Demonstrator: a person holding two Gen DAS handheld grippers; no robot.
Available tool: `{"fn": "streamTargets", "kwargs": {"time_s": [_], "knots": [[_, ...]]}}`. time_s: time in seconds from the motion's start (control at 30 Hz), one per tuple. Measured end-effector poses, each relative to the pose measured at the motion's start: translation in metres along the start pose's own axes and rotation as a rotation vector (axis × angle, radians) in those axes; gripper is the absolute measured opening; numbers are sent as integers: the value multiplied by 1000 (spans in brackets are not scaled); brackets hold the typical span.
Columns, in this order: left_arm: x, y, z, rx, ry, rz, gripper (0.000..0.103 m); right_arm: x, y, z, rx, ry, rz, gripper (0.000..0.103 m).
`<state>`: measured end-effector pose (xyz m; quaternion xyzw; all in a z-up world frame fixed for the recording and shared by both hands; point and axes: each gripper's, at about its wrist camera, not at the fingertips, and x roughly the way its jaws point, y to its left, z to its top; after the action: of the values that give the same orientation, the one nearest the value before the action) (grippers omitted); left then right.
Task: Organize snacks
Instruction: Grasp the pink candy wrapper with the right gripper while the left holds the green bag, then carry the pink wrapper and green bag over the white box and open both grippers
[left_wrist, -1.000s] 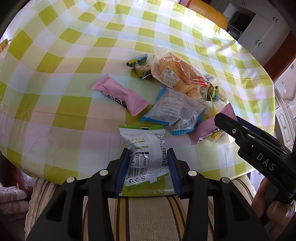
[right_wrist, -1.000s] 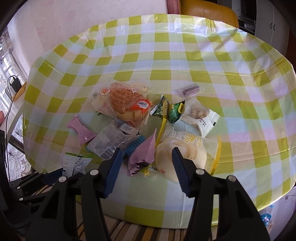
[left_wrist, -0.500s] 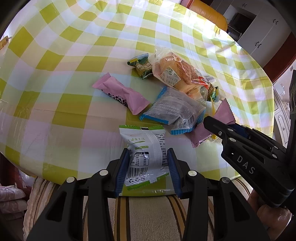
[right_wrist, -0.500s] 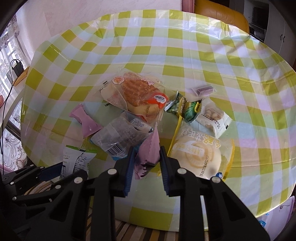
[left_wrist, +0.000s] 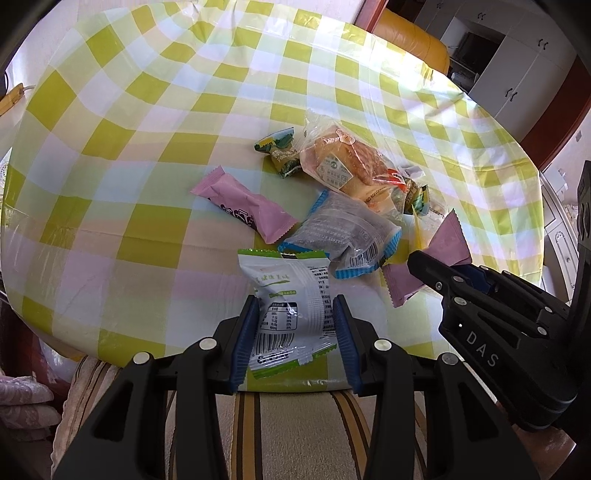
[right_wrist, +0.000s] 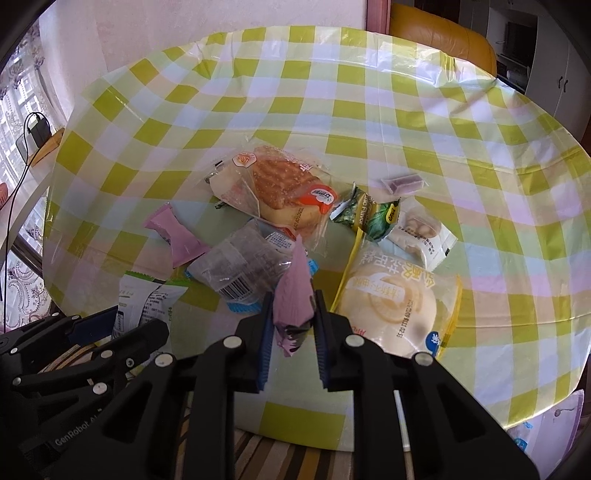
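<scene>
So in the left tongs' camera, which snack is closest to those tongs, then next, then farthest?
1. White-and-green foil packet, between the left tongs.
2. Clear wrapper with blue edges, just beyond, right.
3. Pink foil bar, beyond, left; close call with 2.
4. Bread in clear bag, farthest.

I read this as a home dining area: beyond my tongs a round table (right_wrist: 369, 122) in checked plastic cloth, an orange chair (right_wrist: 443, 33) behind it, white cupboards (left_wrist: 517, 74), probably a curtained window (right_wrist: 18, 96).
</scene>
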<state>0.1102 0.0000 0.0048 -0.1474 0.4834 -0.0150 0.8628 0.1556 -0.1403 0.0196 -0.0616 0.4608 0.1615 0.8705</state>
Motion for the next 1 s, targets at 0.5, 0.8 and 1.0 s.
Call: {"fn": "streamTargets", "kwargs": {"time_s": [0.5,0.8,1.0], "knots": [[-19,-15,-4,41,-40,-35,37,-45,-25,-17,63,-39,-13,20],[-26,-37,-9,80,-40,-94,37,-71,-58,-27,126,-69,-48,20],[-25,-69,-15,137,-22,-138,37,-83,-91,-41,182,-73,-80,20]]}}
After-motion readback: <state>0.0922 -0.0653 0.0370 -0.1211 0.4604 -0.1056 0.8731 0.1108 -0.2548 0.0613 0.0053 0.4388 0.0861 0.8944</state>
